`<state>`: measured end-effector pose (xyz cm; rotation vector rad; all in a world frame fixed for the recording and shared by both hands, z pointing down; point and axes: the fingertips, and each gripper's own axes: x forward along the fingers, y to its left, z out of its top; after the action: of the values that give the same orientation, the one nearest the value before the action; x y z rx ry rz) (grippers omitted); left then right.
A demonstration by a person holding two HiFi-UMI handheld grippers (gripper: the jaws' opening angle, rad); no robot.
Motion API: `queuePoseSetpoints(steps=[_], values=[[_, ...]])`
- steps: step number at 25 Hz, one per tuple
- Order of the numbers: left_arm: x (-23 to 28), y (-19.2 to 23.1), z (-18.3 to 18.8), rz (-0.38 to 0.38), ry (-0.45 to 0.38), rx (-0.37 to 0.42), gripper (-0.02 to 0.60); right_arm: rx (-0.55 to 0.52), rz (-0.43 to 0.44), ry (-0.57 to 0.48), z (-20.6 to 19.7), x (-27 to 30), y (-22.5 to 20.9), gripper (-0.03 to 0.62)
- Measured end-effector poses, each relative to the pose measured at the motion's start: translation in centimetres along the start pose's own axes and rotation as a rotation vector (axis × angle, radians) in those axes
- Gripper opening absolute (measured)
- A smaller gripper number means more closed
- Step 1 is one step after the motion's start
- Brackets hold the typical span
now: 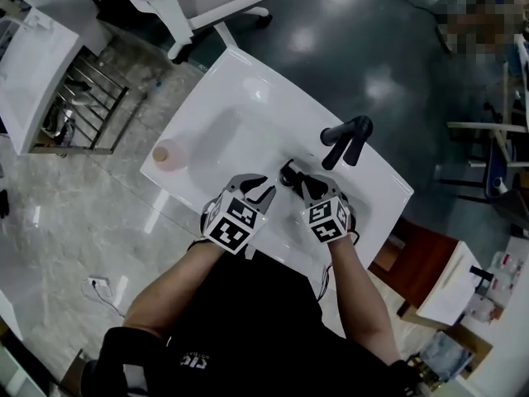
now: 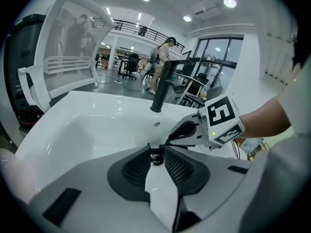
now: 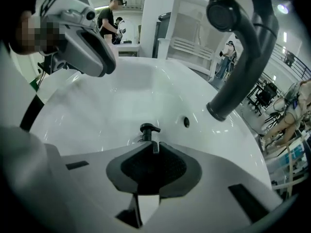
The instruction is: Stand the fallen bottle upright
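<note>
Sink [image 1: 240,122], with the bottle [image 1: 288,172] at its 5 o'clock side.
We find the faucet [image 1: 347,139] at 2 o'clock of the bottle's pump head; left gripper [image 1: 266,187], jaws parted, empty, at 8 o'clock; right gripper [image 1: 299,183], jaws pressed together, at 5 o'clock.

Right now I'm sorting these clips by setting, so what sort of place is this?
Probably a mock bathroom station inside a big open workshop or lab hall: a white washbasin with a black faucet stands free on a marbled floor, with office chairs and a mezzanine railing behind.
</note>
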<state>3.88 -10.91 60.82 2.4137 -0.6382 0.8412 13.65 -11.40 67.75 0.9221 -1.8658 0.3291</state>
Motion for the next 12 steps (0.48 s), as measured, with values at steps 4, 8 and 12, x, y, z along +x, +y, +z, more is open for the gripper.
queuePoseSetpoints(steps=[4,8,12], values=[[1.2,-0.4,0.6,-0.020,0.012,0.023,0.100,0.023,0.042,0.012,-1.0,-0.2,0.3,0.174],[1.8,-0.6,0.8,-0.026,0.021,0.042,0.100,0.024,0.056,0.014,-0.6,0.5,0.1,0.203],[1.8,-0.1,0.5,-0.019,0.023,0.032,0.100,-0.042,0.117,0.058,1.4,1.8,1.0,0.238]])
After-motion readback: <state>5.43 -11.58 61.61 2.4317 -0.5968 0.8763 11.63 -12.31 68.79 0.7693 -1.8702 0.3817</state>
